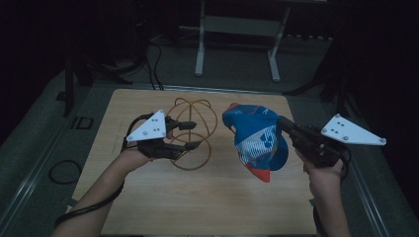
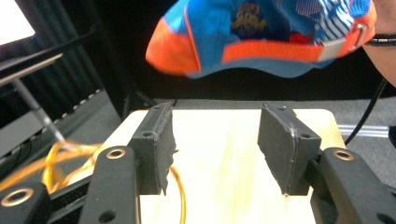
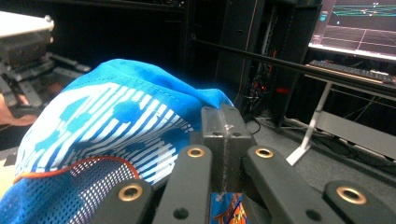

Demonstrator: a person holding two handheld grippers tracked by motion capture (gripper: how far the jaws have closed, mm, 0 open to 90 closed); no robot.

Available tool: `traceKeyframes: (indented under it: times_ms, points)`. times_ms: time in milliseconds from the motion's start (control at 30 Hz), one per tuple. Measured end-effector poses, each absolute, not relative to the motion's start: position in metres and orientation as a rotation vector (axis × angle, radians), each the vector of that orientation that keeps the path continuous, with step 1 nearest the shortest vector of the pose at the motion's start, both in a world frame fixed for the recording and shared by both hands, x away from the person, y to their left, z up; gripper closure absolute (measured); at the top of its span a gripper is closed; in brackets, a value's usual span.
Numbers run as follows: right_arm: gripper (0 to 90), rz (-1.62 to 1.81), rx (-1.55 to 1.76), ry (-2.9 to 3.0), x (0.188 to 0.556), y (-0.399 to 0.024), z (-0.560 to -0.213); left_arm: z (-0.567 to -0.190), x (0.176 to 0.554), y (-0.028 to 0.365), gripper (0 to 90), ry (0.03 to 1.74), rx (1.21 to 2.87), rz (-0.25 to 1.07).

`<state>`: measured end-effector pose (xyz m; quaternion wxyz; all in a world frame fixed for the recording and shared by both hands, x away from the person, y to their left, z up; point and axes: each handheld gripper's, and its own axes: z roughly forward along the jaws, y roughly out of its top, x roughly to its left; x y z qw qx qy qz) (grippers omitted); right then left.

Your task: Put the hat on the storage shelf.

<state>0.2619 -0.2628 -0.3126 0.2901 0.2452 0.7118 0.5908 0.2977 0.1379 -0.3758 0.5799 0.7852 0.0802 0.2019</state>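
Now | right gripper [image 3: 223, 140]: clamps soft blue-orange fabric cap [image 1: 257, 140] | left gripper [image 2: 217, 149]: parted, empty, beside golden wire-hoop frame [image 1: 192, 133]

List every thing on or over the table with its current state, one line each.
cap: held above the table, pinched at its edge by the right hand-held gripper.
right hand-held gripper: shut on the cap.
left hand-held gripper: open, nothing between the pads.
wire stand: resting on the wooden table, bare, the left hand-held gripper beside it.
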Motion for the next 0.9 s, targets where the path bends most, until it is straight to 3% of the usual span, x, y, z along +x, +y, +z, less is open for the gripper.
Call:
traceKeyframes:
  times_ms: [200, 433, 800, 900]
  points:
    - [90.0, 1.579, 0.664, 1.885, 0.273, -0.255, -0.306, -0.388, 0.296, 0.163, 30.2, 0.307, 1.824, 0.523]
    - [90.0, 1.595, 0.665, 1.888, 0.287, -0.242, -0.300, -0.407, 0.292, 0.187, 24.3, 0.391, 1.824, 0.545]
    - [90.0, 1.607, 0.662, 1.894, 0.311, -0.214, -0.288, -0.447, 0.284, 0.219, 4.1, 0.540, 1.806, 0.578]
    - [90.0, 1.614, 0.658, 1.903, 0.316, -0.205, -0.287, -0.459, 0.281, 0.223, 2.2, 0.572, 1.823, 0.602]
